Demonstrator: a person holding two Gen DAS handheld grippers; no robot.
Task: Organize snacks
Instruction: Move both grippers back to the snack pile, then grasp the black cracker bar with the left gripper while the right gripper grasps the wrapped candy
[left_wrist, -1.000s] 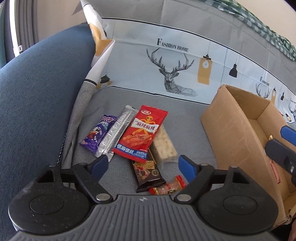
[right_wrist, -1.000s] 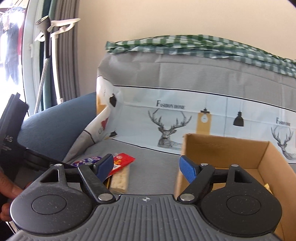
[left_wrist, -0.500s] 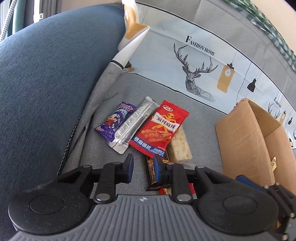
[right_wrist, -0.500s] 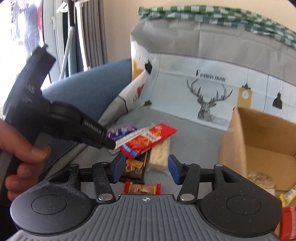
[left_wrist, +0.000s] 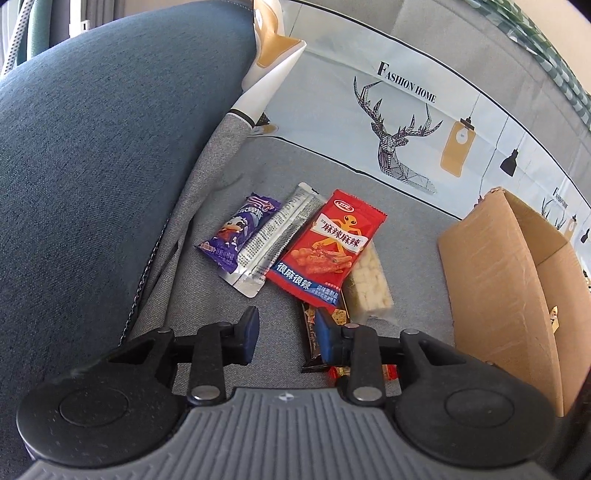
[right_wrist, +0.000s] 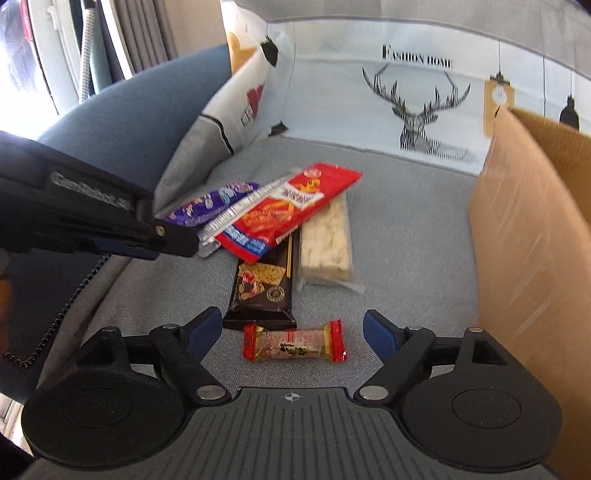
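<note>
Several snacks lie on the grey sofa seat: a purple packet (left_wrist: 236, 234), a silver packet (left_wrist: 273, 240), a red packet (left_wrist: 325, 247) on top, a clear pack of white cubes (left_wrist: 369, 284), and a dark brown packet (right_wrist: 262, 291). A small red-ended candy (right_wrist: 295, 341) lies between the fingers of my right gripper (right_wrist: 293, 332). Its jaws are opening wide and the pads are clear of the candy. My left gripper (left_wrist: 287, 334) hovers over the seat with its jaws narrow but opening. Its right finger overlaps the dark brown packet (left_wrist: 308, 332) and nothing is pinched.
An open cardboard box (left_wrist: 498, 277) stands on the seat to the right, and its wall (right_wrist: 524, 229) is close to my right gripper. A blue sofa arm (left_wrist: 92, 166) rises on the left. A deer-print cover (left_wrist: 399, 147) hangs over the backrest.
The left gripper narrowed almost shut, then widened a little, and rolled. The right gripper dropped towards the snacks, so the small candy now lies between its fingers. Its jaws narrowed, then spread.
</note>
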